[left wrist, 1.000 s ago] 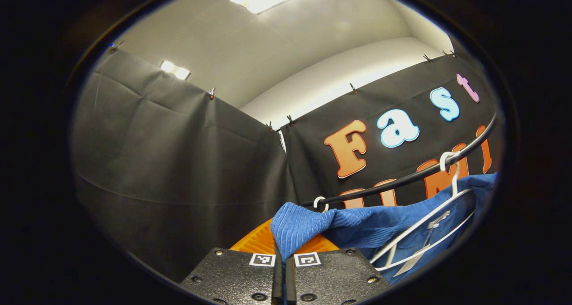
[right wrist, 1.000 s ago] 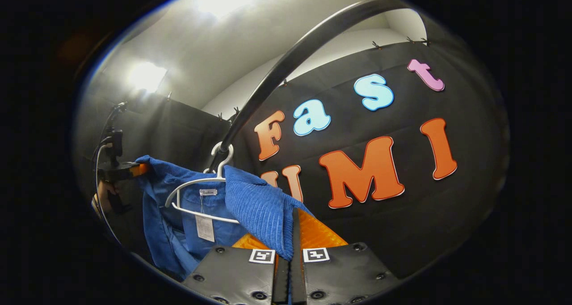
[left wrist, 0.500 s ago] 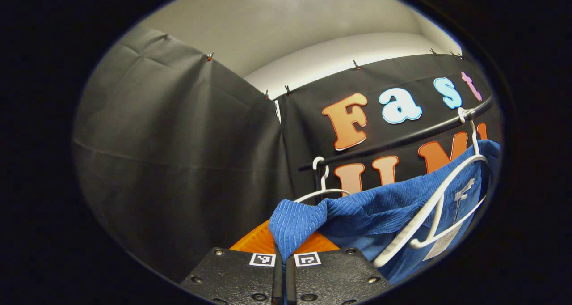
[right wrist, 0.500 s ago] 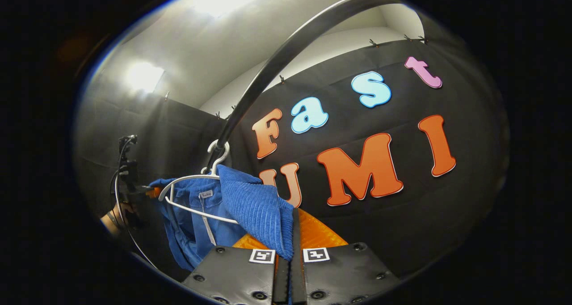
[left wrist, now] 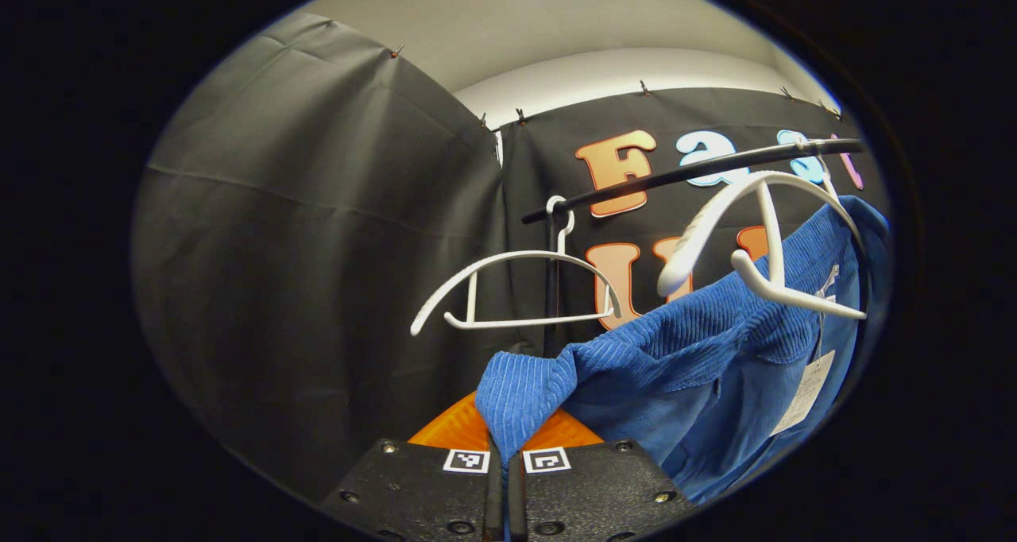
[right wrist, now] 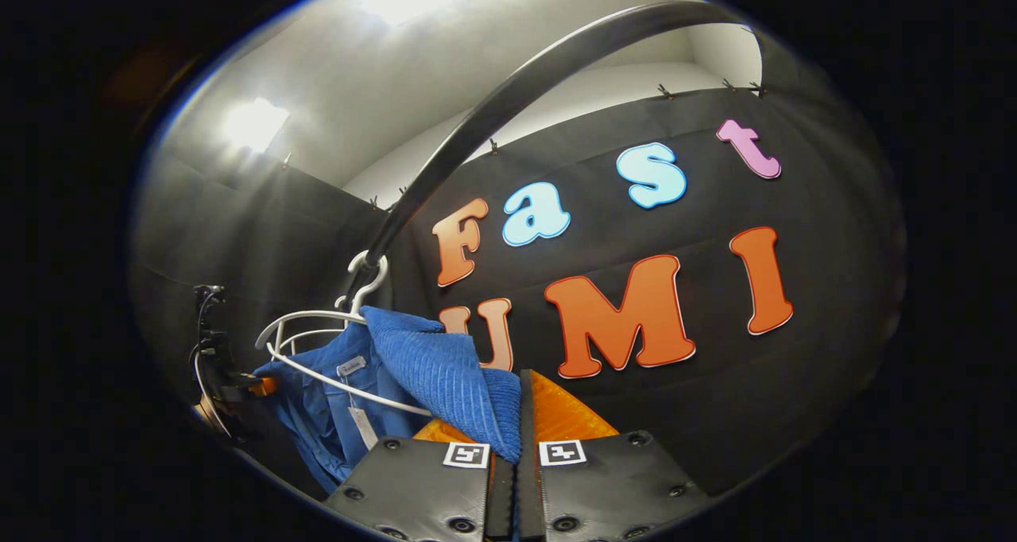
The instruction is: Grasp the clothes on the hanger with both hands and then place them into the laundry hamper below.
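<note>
Both tools, left tool (left wrist: 500, 454) and right tool (right wrist: 515, 456), are pinching the blue garment (left wrist: 699, 367); its collar is draping beyond them over the white hanger (left wrist: 763, 240), risking a snag.

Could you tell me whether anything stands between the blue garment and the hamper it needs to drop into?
Both tongs, left and right, are shut on the blue garment, so nothing separates them from it. One shoulder is off the white hanger, but the other still seems draped over it. The hamper and the way down are out of frame, so I cannot judge that path.
</note>
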Motion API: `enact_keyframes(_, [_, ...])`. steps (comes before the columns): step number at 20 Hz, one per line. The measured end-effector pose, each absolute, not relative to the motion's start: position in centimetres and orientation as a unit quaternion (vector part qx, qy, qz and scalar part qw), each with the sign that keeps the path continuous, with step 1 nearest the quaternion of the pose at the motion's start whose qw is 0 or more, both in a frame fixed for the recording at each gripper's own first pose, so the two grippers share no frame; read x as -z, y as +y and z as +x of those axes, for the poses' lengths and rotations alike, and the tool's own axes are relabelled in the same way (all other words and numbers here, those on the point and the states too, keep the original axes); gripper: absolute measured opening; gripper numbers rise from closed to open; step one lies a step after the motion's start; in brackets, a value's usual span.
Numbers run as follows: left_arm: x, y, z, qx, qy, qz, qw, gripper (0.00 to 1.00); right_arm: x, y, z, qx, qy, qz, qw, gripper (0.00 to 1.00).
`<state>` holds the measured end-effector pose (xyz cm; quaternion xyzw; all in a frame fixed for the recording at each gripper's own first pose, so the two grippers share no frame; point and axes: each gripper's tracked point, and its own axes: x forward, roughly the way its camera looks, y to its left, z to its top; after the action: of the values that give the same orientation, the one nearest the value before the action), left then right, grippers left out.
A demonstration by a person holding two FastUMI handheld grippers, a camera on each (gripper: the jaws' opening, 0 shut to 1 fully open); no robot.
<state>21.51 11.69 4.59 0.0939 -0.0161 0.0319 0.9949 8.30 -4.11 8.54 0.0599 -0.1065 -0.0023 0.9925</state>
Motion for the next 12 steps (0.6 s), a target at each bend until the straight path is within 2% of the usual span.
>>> enact_keyframes(3, [-3.8, 10.0, 20.3, -0.017, -0.017, 0.094, 0.995, 0.00, -8.5, -7.6, 9.0, 0.047, -0.109, 0.078, 0.990, 0.10])
enact_keyframes(4, [-3.4, 9.6, 20.2, -0.015, -0.015, 0.109, 0.994, 0.04, -8.2, -8.4, 9.3, 0.053, -0.105, 0.092, 0.989, 0.10])
enact_keyframes(7, [-2.3, 8.5, 19.8, -0.001, -0.007, 0.121, 0.993, 0.02, -8.0, -10.3, 9.6, 0.064, -0.104, 0.120, 0.985, 0.10])
enact_keyframes(12, [-0.2, 6.0, 19.0, 0.016, 0.009, 0.099, 0.995, 0.02, -8.1, -13.4, 9.5, 0.105, -0.115, 0.085, 0.984, 0.10])
